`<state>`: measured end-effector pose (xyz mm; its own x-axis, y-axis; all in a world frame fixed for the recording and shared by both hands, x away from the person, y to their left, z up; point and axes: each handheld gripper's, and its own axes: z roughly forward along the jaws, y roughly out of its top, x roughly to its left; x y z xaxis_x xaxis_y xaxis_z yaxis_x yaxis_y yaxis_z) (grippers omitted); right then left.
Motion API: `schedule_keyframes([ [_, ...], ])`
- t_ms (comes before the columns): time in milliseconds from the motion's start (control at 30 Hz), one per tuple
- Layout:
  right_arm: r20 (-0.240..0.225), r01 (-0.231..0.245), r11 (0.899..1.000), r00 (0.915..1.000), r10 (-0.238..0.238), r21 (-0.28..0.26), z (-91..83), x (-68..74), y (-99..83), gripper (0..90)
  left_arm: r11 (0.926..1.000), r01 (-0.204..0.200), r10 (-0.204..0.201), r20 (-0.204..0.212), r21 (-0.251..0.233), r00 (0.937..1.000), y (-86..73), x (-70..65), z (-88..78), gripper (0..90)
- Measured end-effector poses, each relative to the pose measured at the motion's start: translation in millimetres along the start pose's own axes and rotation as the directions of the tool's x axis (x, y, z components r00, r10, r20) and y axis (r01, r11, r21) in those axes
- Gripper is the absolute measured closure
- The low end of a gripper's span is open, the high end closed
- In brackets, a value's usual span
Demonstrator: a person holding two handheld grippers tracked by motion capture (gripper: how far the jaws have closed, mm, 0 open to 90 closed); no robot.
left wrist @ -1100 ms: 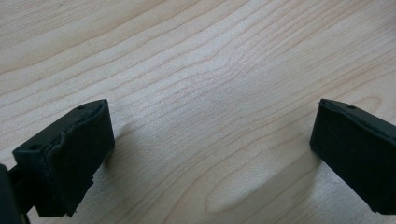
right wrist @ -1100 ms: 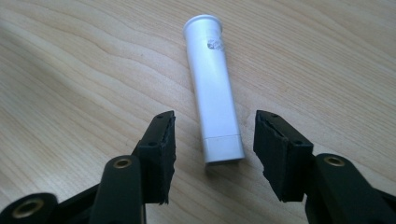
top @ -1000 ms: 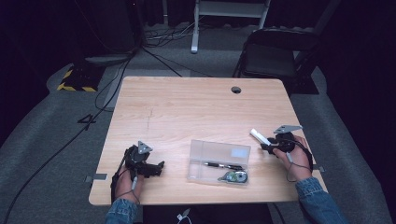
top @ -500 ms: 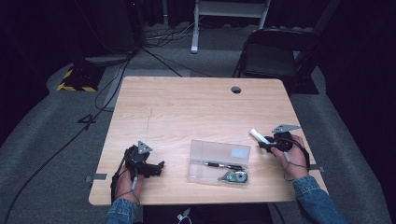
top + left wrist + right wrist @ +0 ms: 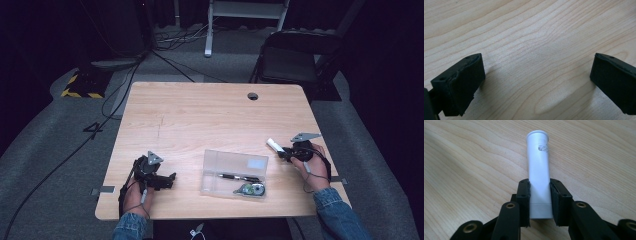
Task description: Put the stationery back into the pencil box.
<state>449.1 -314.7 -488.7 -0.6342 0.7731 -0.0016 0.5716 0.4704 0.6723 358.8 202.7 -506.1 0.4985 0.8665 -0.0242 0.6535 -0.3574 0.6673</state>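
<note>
The white tube lies between the pads of the right gripper, which have just been closing and now press on its sides. In the high view the tube sits near the table's right edge, right of the clear box. The box holds 1 pen and 1 tape dispenser. At the near left, the left gripper rests on the table, its jaws wide apart over bare wood.
</note>
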Motion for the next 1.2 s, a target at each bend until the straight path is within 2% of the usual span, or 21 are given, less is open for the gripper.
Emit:
schedule_keyframes([
  [267, -0.001, 0.000, 1.000, 1.0000, 0.000, 0.010, -4.3, 0.5, 1.2, 71.4, 1.0000, 0.000, 0.000, 0.000, 0.000, 1.0000, 0.0, 0.0, 0.0, 0.0],
  [500, -0.014, -0.001, 1.000, 0.9999, 0.001, -0.003, -13.2, 2.5, 5.2, 71.4, 1.0000, 0.000, 0.000, 0.000, 0.000, 1.0000, 0.0, 0.0, 0.0, 0.0],
  [633, -0.023, -0.001, 1.000, 0.9997, 0.001, -0.019, -21.6, 5.4, 9.2, 71.4, 1.0000, 0.000, 0.000, 0.000, 0.000, 1.0000, 0.0, 0.0, 0.0, 0.1],
  [733, -0.050, -0.016, 1.000, 0.9986, 0.014, -0.025, -28.9, 6.4, 11.8, 71.4, 1.0000, 0.000, 0.000, 0.000, 0.000, 1.0000, 0.0, 0.0, 0.0, 0.0],
  [1033, -0.055, 0.000, 0.999, 0.9985, -0.003, -0.048, -47.5, 11.3, 18.8, 71.4, 1.0000, 0.000, 0.000, 0.000, 0.000, 1.0000, 0.0, 0.0, 0.0, 0.1],
  [1200, -0.070, 0.022, 0.998, 0.9972, -0.027, -0.065, -59.3, 19.5, 25.6, 71.4, 1.0000, 0.000, 0.000, 0.000, 0.000, 1.0000, 0.0, 0.0, 0.0, 0.1],
])
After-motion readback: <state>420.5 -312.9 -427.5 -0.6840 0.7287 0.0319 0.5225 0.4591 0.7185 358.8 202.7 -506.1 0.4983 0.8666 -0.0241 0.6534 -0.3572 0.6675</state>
